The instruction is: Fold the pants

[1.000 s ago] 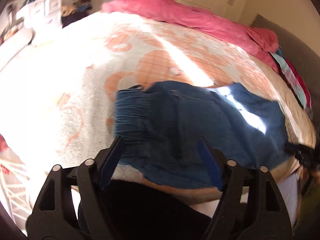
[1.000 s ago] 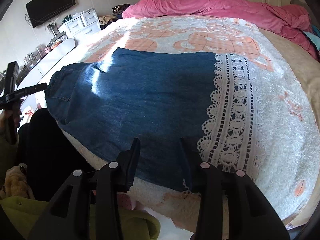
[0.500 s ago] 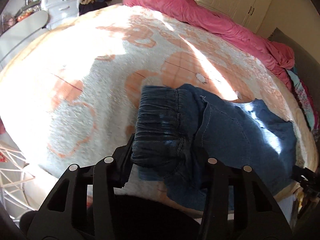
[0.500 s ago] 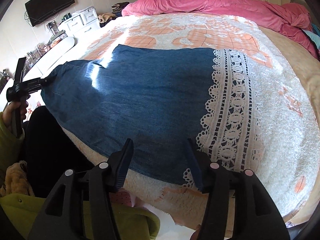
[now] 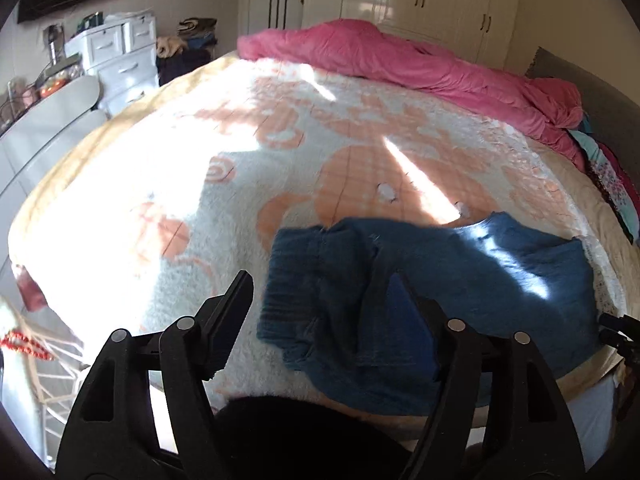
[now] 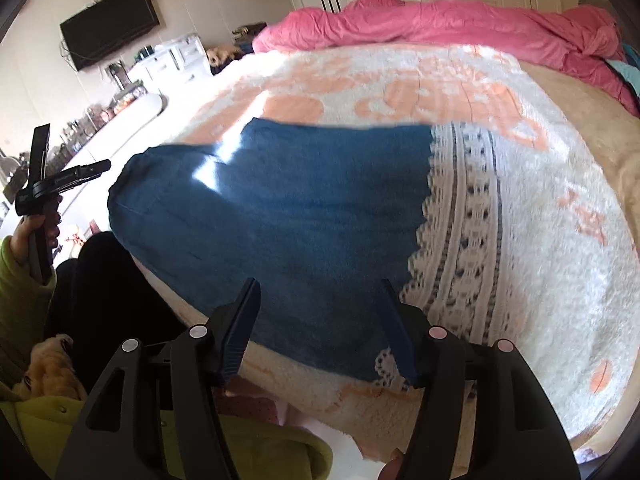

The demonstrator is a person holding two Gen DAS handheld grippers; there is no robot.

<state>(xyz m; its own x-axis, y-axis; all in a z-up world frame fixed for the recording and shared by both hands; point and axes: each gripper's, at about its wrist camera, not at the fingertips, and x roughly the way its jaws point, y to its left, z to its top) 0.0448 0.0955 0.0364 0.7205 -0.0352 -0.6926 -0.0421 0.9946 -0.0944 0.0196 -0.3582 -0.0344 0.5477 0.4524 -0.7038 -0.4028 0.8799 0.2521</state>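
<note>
Blue denim pants (image 5: pixel 420 280) lie flat on the bed near its front edge, with the gathered waistband (image 5: pixel 292 276) at the left end. In the right wrist view the pants (image 6: pixel 304 216) end in a wide white lace hem (image 6: pixel 468 224) at the right. My left gripper (image 5: pixel 320 292) is open and empty, held above the waistband end. My right gripper (image 6: pixel 320 300) is open and empty, above the pants' near edge by the lace. The left gripper also shows in the right wrist view (image 6: pixel 60 180), held up in a hand.
The bed has a fluffy white and orange blanket (image 5: pixel 240 168). A pink duvet (image 5: pixel 400 60) is bunched along the far side. White drawers (image 5: pixel 116 60) and a wall TV (image 6: pixel 108 28) stand to the left. The person's dark legs (image 6: pixel 100 300) are at the bed's front edge.
My left gripper opened and let go of the waistband, then lifted back. The pants now lie loose on the bed. My right gripper opened wider and drew back a little.
</note>
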